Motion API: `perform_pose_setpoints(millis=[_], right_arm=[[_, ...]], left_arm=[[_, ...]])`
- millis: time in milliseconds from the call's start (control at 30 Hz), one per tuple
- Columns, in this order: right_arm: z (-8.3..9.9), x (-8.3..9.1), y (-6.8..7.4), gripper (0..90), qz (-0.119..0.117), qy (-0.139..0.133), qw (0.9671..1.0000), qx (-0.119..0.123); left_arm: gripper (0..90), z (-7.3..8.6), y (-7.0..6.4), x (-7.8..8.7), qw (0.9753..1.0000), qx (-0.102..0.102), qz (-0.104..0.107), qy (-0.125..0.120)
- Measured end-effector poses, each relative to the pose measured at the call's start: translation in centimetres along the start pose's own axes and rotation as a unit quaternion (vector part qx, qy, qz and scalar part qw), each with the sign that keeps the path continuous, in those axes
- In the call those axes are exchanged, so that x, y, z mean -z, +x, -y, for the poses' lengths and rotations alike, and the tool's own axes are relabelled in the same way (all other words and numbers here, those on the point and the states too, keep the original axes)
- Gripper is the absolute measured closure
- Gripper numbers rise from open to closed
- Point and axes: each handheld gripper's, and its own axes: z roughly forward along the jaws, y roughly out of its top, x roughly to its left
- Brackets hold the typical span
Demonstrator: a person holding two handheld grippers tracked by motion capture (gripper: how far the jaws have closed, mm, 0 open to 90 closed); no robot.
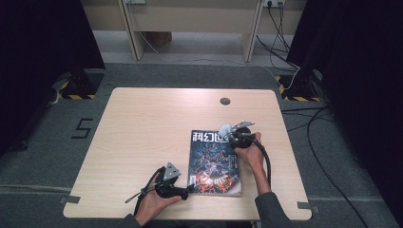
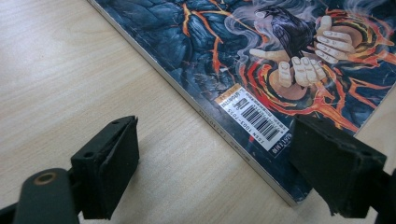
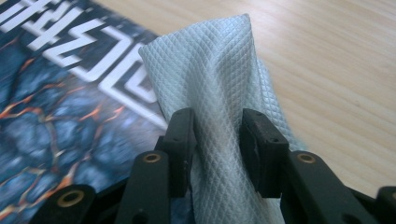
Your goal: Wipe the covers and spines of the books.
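A magazine with a dark blue and orange lava cover lies flat on the wooden table, right of centre. My right gripper sits over the magazine's top right corner, shut on a pale quilted cloth that is bunched between its jaws. The cloth touches the cover near the white title letters. My left gripper stands open at the magazine's lower left corner, one jaw on the bare table and the other over the cover beside the barcode label. From above, that left gripper reaches the magazine's lower left edge.
A small round cable hole lies near the table's far edge. Black cables trail from both grippers. Black stands with hazard-striped feet flank the table, and loose cables lie on the grey floor at the right.
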Motion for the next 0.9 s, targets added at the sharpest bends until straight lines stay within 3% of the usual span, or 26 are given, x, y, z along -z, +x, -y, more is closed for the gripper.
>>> perform_pose_setpoints(millis=[100,333,433,500,533,633,900], right_arm=[[-0.3,0.0,0.2,64.8,-0.009,0.009,0.9999,0.004],[-0.8,-1.0,-1.6,64.1,0.014,-0.004,0.9983,-0.056],[-1.2,-1.0,-0.4,66.4,0.038,0.003,0.9991,-0.019],[-1.5,-1.0,0.5,67.3,0.021,0.008,0.9998,-0.003],[-1.7,-1.0,1.3,67.4,0.000,0.010,0.9999,0.008],[-2.4,-1.4,3.3,67.8,-0.015,0.011,0.9990,0.040],[-5.3,-3.6,5.9,67.0,-0.045,0.010,0.9982,0.036]], left_arm=[[15.2,0.0,-0.1,0.0,1.0000,-0.001,-0.002,-0.001],[16.0,0.0,0.0,0.0,1.0000,0.000,0.001,-0.001],[15.9,0.0,0.0,0.0,1.0000,0.002,0.002,0.002],[15.9,0.0,0.0,0.0,1.0000,0.000,0.001,0.000],[15.9,0.0,0.0,0.0,1.0000,0.001,0.001,0.001],[15.9,0.0,0.0,0.0,1.0000,0.002,0.000,0.001],[16.1,0.0,-0.1,0.0,1.0000,0.002,0.000,-0.001]])
